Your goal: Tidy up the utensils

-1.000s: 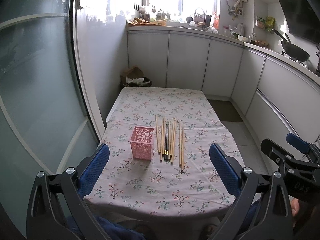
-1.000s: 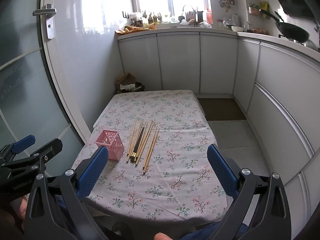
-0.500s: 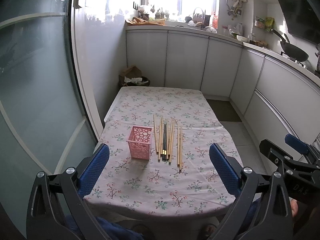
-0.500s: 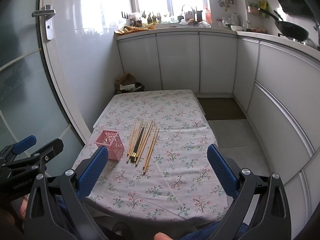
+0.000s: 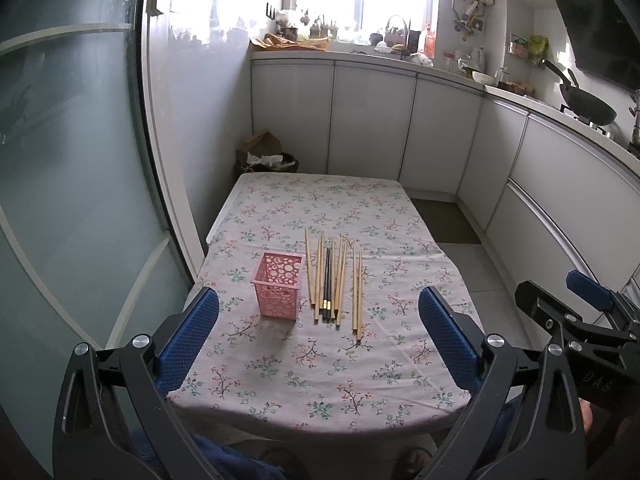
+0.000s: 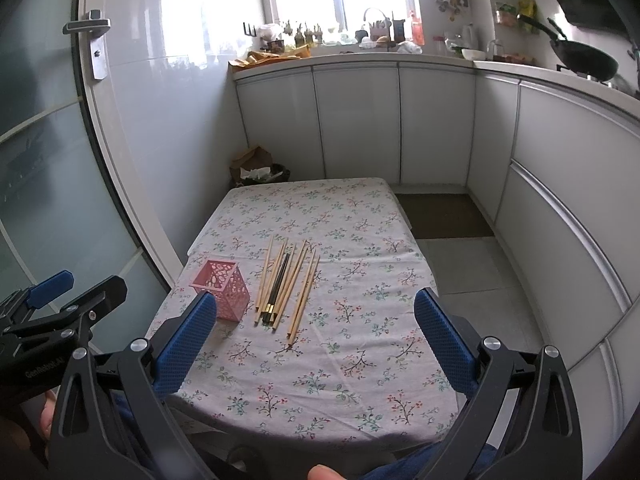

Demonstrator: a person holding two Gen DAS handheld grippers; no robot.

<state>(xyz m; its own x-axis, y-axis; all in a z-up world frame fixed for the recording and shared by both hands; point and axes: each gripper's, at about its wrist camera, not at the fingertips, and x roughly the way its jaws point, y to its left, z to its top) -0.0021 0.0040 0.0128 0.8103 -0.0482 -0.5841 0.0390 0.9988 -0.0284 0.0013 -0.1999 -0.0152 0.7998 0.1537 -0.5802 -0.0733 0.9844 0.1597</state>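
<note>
A pink perforated holder stands upright on the floral tablecloth. To its right lie several wooden chopsticks and a dark pair among them. The holder and the chopsticks also show in the right wrist view. My left gripper is open and empty, above the table's near edge. My right gripper is open and empty, to the right of the left one, which shows at the left of its view.
White kitchen cabinets run along the back and right. A frosted glass door stands on the left. A bin with paper sits on the floor behind the table. A wok rests on the right counter.
Both grippers have moved a little, so the holder and chopsticks sit slightly higher in the left view. Nothing on the table has moved.
</note>
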